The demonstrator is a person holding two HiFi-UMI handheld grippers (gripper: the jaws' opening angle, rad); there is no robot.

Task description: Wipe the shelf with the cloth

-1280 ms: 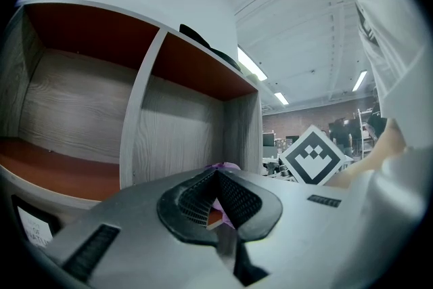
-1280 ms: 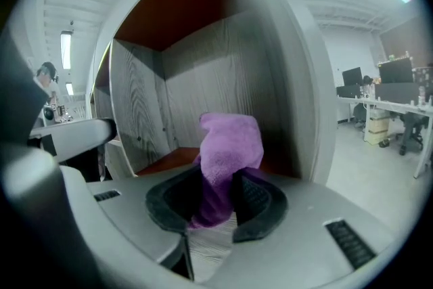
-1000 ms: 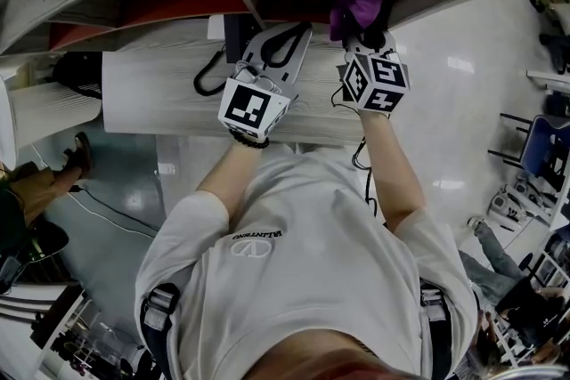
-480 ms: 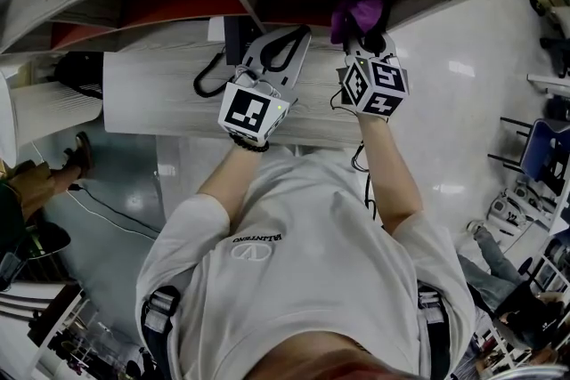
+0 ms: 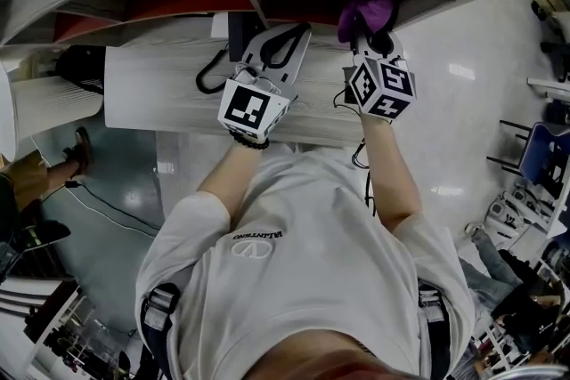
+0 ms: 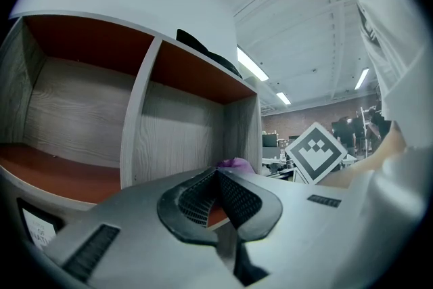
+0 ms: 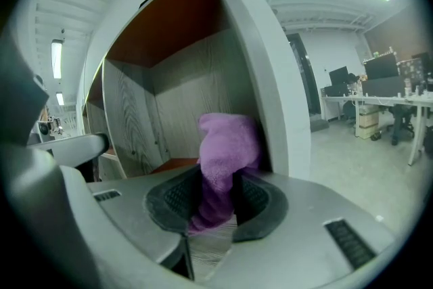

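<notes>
the right tongs (image 7: 215, 199) are clamped on the purple cloth (image 7: 229, 145), centre frame, at the mouth of the shelf compartment (image 7: 169, 125). it looks light, soft and floppy; a thick bunched fold is likely the best hold. the left tongs (image 6: 218, 189) are pressed together, empty.

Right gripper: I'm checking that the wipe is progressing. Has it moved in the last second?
Yes, slightly: against the front edge of the table, the right gripper, shut on the purple cloth, has shifted a little rightward.
</notes>
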